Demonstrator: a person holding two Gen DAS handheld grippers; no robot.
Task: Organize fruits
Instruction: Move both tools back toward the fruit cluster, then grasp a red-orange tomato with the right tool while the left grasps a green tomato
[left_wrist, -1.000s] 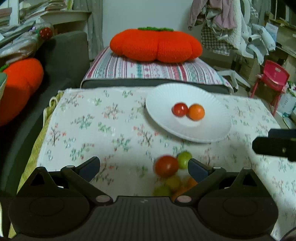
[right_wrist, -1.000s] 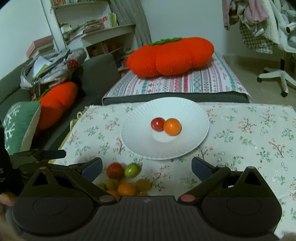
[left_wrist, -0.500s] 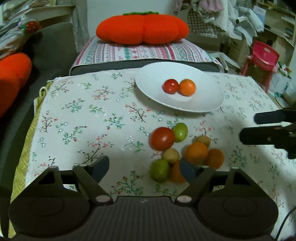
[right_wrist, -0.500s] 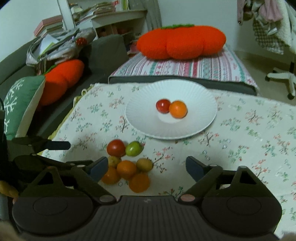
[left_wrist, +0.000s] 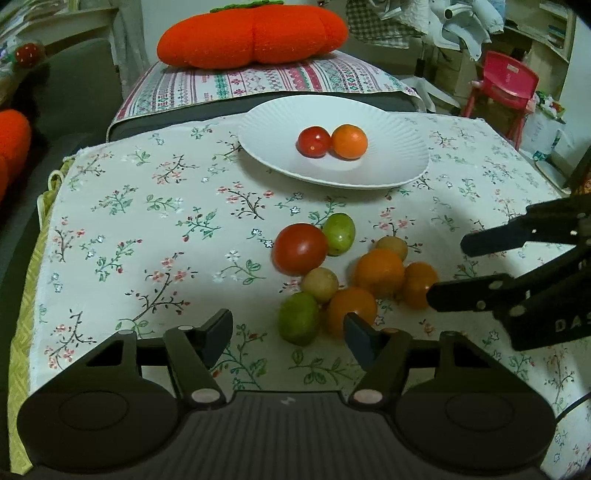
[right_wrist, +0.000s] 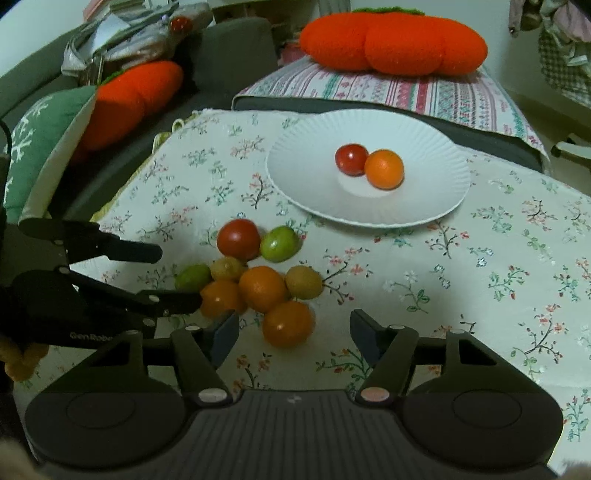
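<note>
1. Right now I have both grippers low over the loose heap of fruit on the floral tablecloth (left_wrist: 155, 221), much nearer to it than a second ago, when the heap sat half hidden under the left tool.
2. My left gripper (left_wrist: 288, 334) has its jaws partly apart; they have just been closing from wide. Nothing is pinched: the nearest green fruit (left_wrist: 298, 323) and an orange fruit (left_wrist: 351, 312) lie just ahead of the fingertips, not between the pads.
3. My right gripper (right_wrist: 294, 332) stands the same way, jaws narrowed but apart, having just been closing. The nearest orange fruit (right_wrist: 288, 323) sits between its fingers, slightly left of centre, and I see no pad pressing on it.
4. Seen from the right wrist, the left tool's lower finger reaches in at the heap's left edge, close to the green fruit and an orange one; I cannot tell whether it touches them.
5. The white plate (left_wrist: 402, 147) already carries a small red tomato (left_wrist: 313, 141) and an orange fruit (left_wrist: 349, 141), touching each other. The big red tomato (left_wrist: 299, 254) and the rest are still on the cloth.
6. I judge this a pre-grasp on both sides: narrowed jaws suit small round fruit, but these could roll if nudged.
</note>
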